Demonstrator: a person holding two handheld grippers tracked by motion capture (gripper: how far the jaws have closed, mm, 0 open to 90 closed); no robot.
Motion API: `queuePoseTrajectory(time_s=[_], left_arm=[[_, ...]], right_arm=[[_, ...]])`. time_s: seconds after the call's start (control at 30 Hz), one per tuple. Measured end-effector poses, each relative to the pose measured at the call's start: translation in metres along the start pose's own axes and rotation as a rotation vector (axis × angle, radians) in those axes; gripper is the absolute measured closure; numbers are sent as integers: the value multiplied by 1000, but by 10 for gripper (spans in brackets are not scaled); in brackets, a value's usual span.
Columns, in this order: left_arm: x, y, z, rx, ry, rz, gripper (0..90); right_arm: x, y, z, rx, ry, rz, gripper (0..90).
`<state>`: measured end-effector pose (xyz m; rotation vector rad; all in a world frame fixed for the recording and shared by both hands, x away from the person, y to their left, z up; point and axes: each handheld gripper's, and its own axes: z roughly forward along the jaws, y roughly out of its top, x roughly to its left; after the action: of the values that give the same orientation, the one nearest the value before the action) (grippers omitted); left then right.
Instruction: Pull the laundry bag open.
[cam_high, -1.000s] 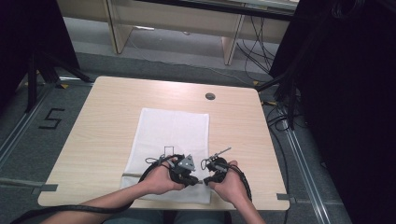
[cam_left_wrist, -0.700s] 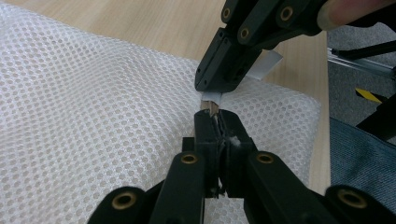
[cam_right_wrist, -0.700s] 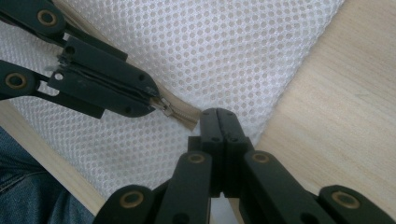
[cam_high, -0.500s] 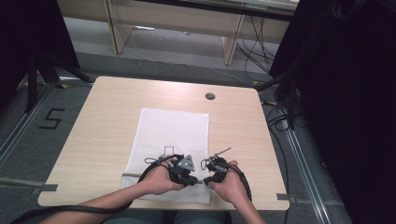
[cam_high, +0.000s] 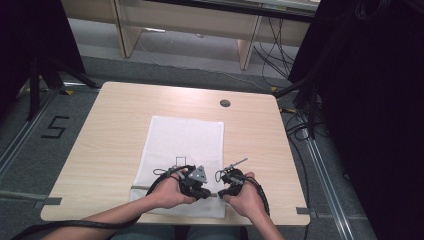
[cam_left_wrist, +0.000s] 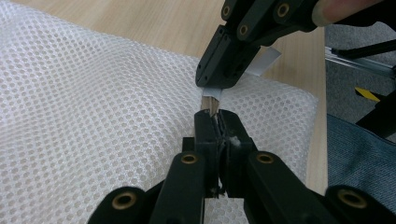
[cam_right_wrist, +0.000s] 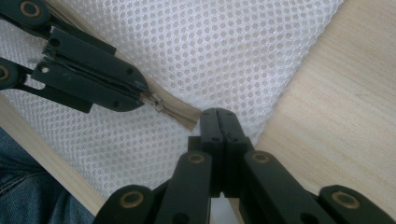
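In the high view, a white mesh bag (cam_high: 182, 155) lies flat on the wooden tabletop (cam_high: 115, 135), with the left gripper (cam_high: 202, 189) and right gripper (cam_high: 223, 190) close together at its near edge.

In the left gripper view, its fingers (cam_left_wrist: 208, 128) are pinched together on the beige zipper (cam_left_wrist: 210, 103).

In the right gripper view, its fingers (cam_right_wrist: 212, 123) clamp the zipper's end, the zipper pull (cam_right_wrist: 154, 102) just beyond.

Nothing shifts between the earlier pictures and now: no gripper, hand or fold of the mesh bag (cam_high: 185, 150) moves.
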<state>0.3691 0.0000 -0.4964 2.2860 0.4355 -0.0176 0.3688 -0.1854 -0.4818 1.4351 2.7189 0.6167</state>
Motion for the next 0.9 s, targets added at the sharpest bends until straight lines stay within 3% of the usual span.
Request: queuePoseTrajectory(time_s=[0.27, 0.63, 0.7, 0.8, 0.9], left_arm=[[1, -1, -4, 3, 4, 24, 872], [0, -3, -4, -3, 4, 11, 872], [2, -3, -6, 4, 7, 33, 872], [1, -4, -7, 0, 7, 9, 872], [2, -4, -7, 0, 3, 25, 872]], right_arm=[[1, 0, 0, -4, -2, 1, 900], [0, 0, 0, 3, 1, 0, 900], [0, 0, 0, 0, 0, 1, 900], [0, 0, 0, 0, -3, -1, 900], [0, 0, 0, 2, -1, 1, 900]])
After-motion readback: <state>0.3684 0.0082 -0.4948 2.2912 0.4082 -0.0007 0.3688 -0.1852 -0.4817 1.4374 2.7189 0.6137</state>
